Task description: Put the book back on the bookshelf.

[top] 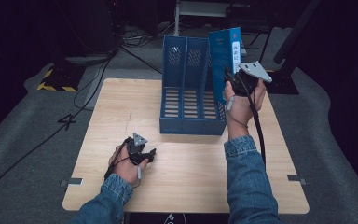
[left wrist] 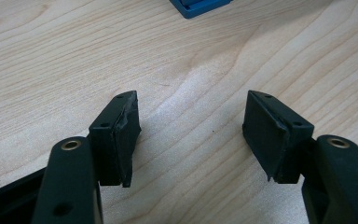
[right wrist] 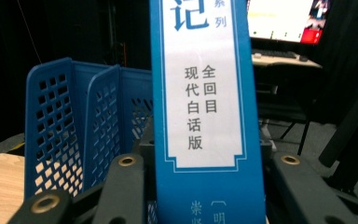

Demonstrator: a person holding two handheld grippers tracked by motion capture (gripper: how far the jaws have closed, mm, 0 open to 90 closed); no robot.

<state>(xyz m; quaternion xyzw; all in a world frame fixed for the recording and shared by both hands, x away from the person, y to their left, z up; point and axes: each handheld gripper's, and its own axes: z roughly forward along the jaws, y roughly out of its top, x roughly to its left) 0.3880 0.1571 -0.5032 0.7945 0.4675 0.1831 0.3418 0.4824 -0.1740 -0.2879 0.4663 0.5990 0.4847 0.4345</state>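
A blue book [top: 224, 56] with a white spine label stands upright in the air at the right end of the blue file rack [top: 186, 93]. My right gripper [top: 233, 79] is shut on its lower spine. In the right gripper view the book's spine [right wrist: 205, 102] rises between my jaws, with the rack's perforated dividers [right wrist: 70, 130] to its left. My left gripper [top: 147, 156] rests on the wooden table [top: 191, 163] at the front left, pointing right. Its jaws stand open with bare wood between the pads [left wrist: 121, 135].
The rack has several slotted compartments and stands at the table's back centre; its blue corner [left wrist: 198, 7] shows far ahead of the left gripper. Cables [top: 88, 88] and a yellow-black striped base [top: 56, 81] lie on the grey floor to the left. A dark stand [top: 289, 60] rises at right.
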